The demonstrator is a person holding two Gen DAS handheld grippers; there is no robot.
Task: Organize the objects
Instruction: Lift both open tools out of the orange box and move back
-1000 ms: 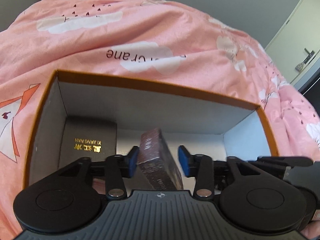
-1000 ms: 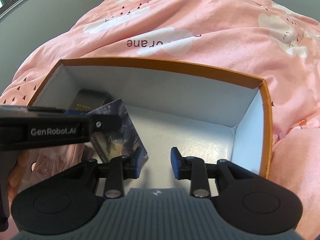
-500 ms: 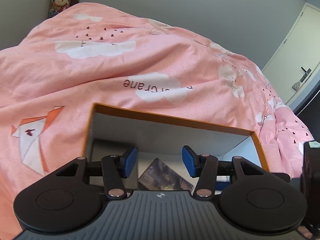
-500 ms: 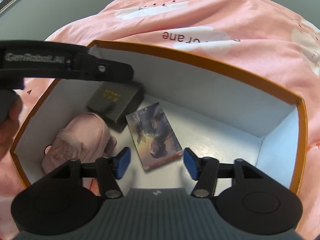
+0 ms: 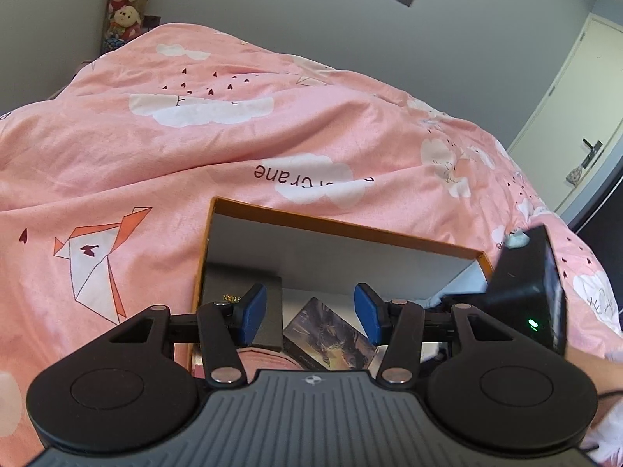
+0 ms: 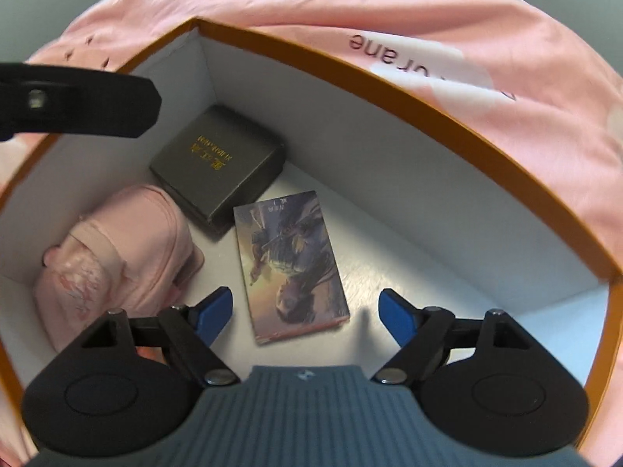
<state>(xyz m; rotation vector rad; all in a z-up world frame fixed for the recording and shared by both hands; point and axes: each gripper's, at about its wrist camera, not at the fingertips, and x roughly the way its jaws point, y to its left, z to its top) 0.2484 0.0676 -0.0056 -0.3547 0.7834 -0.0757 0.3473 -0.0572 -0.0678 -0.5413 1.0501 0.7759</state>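
Pink cloud-print duvet point(image 5: 233, 148) on bed; plush toys point(image 5: 126, 4) stacked in corner — door point(image 5: 576, 116) right.

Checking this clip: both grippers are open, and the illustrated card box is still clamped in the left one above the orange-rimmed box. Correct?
Not quite. The left gripper is open and holds nothing. The right wrist view shows the illustrated card box lying flat on the floor of the orange-rimmed box, beside the dark box. The right gripper is open too.
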